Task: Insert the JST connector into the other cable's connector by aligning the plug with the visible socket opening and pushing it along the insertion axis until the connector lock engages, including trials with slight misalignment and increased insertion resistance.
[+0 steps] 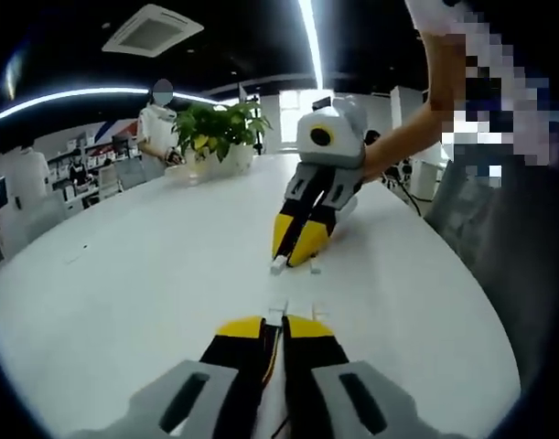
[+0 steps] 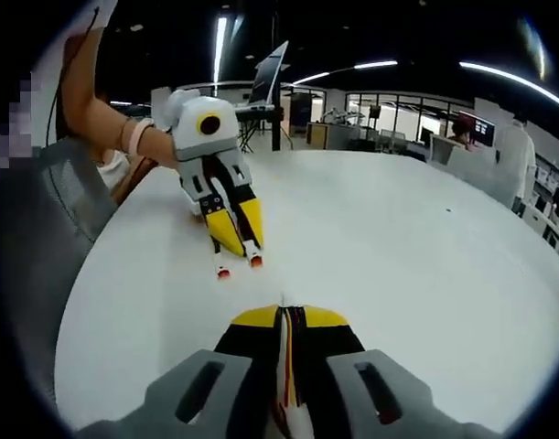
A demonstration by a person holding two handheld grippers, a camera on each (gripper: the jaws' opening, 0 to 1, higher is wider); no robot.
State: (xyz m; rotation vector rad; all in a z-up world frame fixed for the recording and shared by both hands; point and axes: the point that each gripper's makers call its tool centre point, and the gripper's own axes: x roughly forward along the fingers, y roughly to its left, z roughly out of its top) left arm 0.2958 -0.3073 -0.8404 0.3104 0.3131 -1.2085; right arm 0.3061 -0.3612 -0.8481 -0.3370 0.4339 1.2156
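Note:
My left gripper [image 1: 274, 322] rises from the bottom of the left gripper view, its yellow-tipped jaws shut on a cable whose white connector [image 1: 277, 312] pokes out past the tips. Red and yellow wires [image 1: 272, 358] run back between the jaws. Facing it a short gap away, my right gripper [image 1: 295, 249] holds the other white connector [image 1: 279, 265] low over the white table [image 1: 151, 274]. In the right gripper view, my right gripper [image 2: 284, 315] is shut on red, yellow and black wires [image 2: 289, 370]. The left gripper [image 2: 235, 240] points toward it with small red-ended white pieces [image 2: 223, 272] at its tips.
A person's bare arm [image 1: 403, 146] holds the right gripper from the table's right side. A potted plant [image 1: 220, 128] stands at the table's far end, and another person [image 1: 155, 123] is behind it. A raised screen [image 2: 270, 66] stands beyond the table. The table edge [image 1: 462, 274] curves close by.

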